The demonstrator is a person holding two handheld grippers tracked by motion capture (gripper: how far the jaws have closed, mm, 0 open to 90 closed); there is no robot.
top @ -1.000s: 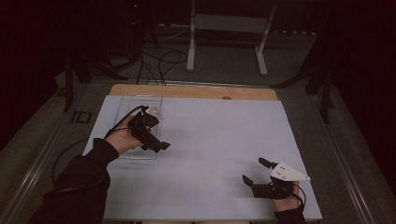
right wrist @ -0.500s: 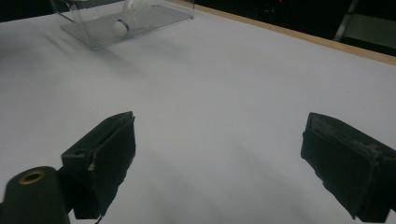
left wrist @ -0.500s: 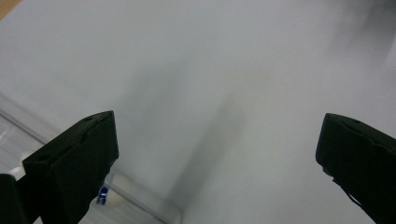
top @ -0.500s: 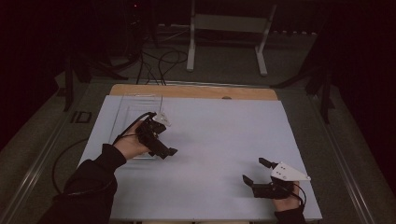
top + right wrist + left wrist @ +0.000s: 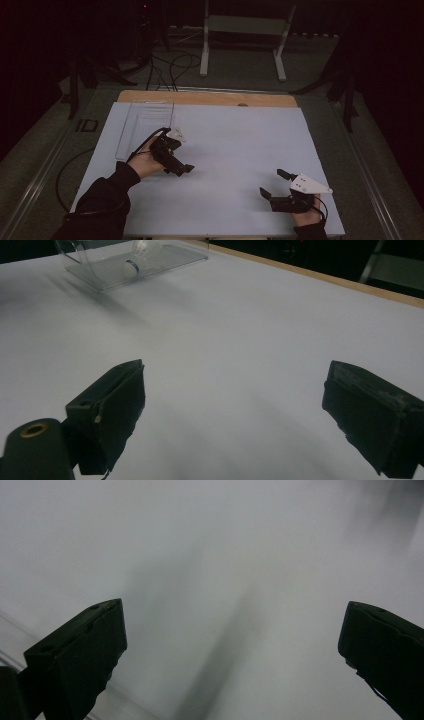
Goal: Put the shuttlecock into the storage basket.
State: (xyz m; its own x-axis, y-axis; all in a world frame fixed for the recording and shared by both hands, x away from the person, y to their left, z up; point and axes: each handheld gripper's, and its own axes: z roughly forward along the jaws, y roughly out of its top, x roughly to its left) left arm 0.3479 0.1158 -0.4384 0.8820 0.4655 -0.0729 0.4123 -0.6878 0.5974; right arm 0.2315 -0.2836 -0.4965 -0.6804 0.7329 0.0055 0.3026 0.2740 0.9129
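Drifting nearward from the clear tray [image 5: 145, 127], the left claw [image 5: 181, 169] is hovering open and empty just beside it, while the right claw [image 5: 272, 187] is resting open, well apart. Inside the tray a small clear cylinder [image 5: 134, 260] is lying; swinging back carelessly risks knocking that light tray across the surface [image 5: 240, 145].

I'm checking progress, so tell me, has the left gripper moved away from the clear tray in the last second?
Yes. The left gripper has drawn back from the clear tray, toward the person's side of the table.
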